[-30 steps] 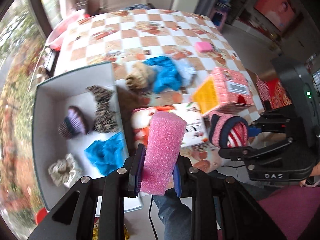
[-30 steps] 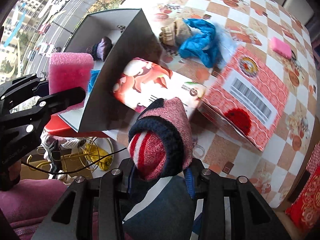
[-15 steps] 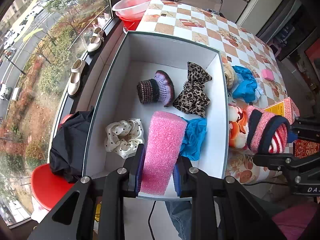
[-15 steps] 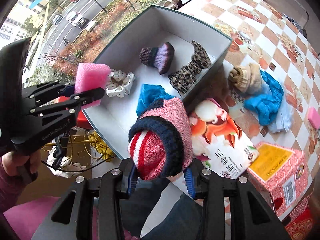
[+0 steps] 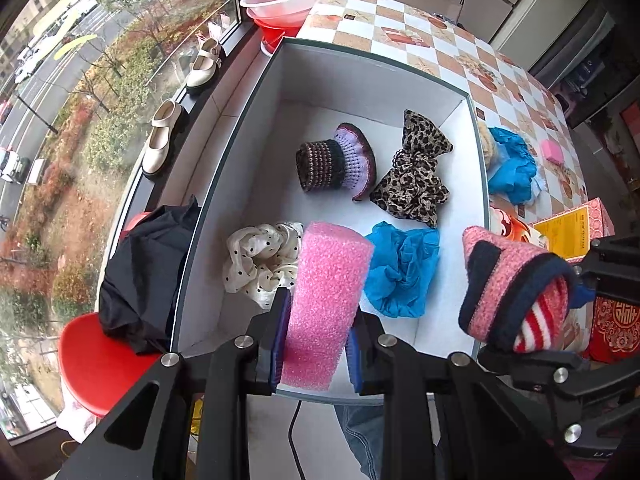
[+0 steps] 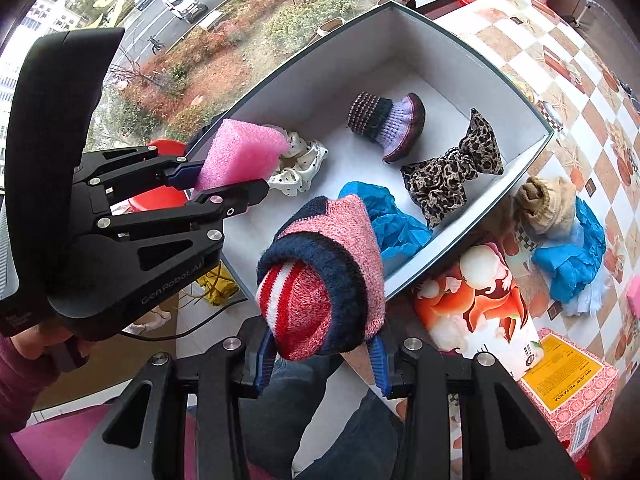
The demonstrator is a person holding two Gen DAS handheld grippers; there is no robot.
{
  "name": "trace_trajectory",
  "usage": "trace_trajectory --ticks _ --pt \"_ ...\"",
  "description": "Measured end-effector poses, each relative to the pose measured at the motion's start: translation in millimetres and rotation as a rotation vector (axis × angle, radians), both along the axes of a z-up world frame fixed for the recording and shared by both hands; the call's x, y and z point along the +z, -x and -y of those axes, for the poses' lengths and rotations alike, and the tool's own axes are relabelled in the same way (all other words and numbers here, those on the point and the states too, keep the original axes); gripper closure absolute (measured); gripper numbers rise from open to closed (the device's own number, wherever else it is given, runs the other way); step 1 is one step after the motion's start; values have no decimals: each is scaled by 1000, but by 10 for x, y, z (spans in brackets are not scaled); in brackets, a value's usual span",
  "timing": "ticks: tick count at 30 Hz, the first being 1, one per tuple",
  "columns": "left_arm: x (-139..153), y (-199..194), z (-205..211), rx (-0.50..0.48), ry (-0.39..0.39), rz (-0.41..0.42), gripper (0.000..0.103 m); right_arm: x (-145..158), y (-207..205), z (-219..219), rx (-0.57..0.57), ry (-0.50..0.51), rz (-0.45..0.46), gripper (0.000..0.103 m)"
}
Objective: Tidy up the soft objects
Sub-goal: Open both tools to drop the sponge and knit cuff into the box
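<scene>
My left gripper is shut on a pink foam block, held over the near edge of a white open box. My right gripper is shut on a pink, navy and red-striped knit sock, held over the box's near right corner. In the box lie a purple knit sock, a leopard scrunchie, a blue cloth and a white dotted scrunchie. The sock also shows in the left wrist view, and the foam block in the right wrist view.
On the checkered table right of the box lie a beige sock, a blue cloth pile, a small pink sponge, a printed pack and a pink carton. A red stool with black cloth stands left of the box.
Both grippers have swung from over the table to above the open box and moved closer to it. Each still holds its object.
</scene>
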State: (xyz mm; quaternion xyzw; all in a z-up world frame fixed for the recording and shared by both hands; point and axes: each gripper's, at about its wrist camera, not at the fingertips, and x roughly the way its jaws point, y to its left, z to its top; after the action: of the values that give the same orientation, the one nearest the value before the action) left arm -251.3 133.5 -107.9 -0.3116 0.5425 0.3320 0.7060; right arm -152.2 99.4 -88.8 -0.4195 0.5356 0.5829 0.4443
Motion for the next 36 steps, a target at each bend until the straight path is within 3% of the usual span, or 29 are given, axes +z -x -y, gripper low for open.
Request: trace_trajectory --ticks 29,30,32,33,34,36 --pt "-133 7 -18 -9 30 -18 75 -28 -19 -27 -1 14 -13 62" --pt "-114 11 -9 -10 15 -12 73 -27 -15 -27 1 14 -15 62" --pt "-91 5 10 -16 -15 -26 52 -14 -10 -44 4 7 -26 60" --pt "-84 5 19 -20 -25 -31 36 -1 -12 -57 2 4 -34 50" --pt "-73 17 12 -13 -39 -37 30 11 -17 -69 -1 2 -35 47" --pt "-43 62 -21 7 -39 -23 24 27 -43 -87 -8 -2 9 28"
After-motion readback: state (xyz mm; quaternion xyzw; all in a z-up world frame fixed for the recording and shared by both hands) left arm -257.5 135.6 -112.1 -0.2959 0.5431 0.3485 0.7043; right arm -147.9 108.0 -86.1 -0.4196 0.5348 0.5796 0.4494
